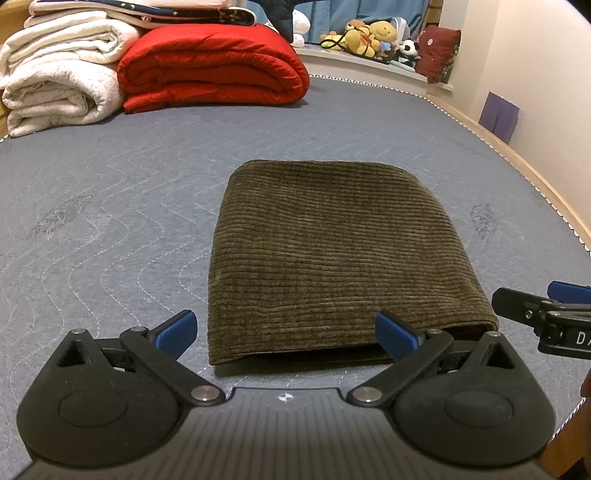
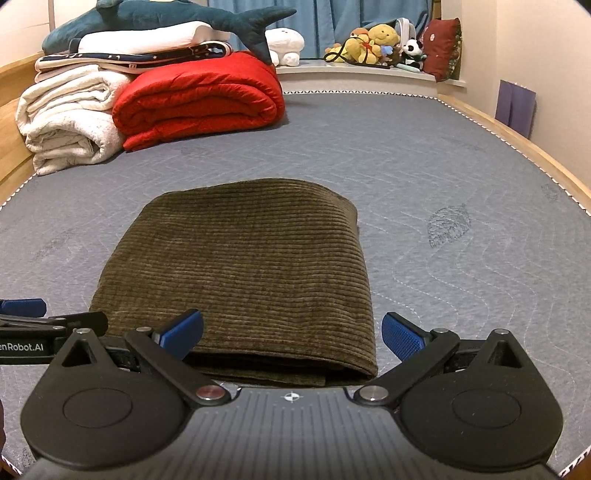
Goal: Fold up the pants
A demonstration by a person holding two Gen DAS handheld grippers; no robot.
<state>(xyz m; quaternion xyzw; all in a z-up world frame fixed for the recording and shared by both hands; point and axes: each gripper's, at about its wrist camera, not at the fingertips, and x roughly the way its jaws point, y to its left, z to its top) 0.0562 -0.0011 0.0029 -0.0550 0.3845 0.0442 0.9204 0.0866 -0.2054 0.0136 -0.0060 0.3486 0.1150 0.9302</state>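
Olive-brown corduroy pants (image 1: pixel 328 251) lie folded into a thick rectangle on the grey quilted mattress (image 1: pixel 110 206); the layered open edge faces me. My left gripper (image 1: pixel 286 334) is open, its blue pads wide apart at the near left corner of the bundle, holding nothing. In the right wrist view the same pants (image 2: pixel 243 273) fill the centre. My right gripper (image 2: pixel 291 334) is open too, spanning the near right corner of the fold with nothing between its pads. Each gripper shows at the edge of the other's view: the right one (image 1: pixel 546 317), the left one (image 2: pixel 33 325).
At the far left of the mattress (image 2: pixel 424 166) are a rolled red quilt (image 2: pixel 199 96), white towels (image 2: pixel 70 118) and a plush shark (image 2: pixel 170 18). Stuffed toys (image 2: pixel 373 40) line a ledge at the back. A wooden bed rail (image 2: pixel 524 144) runs along the right.
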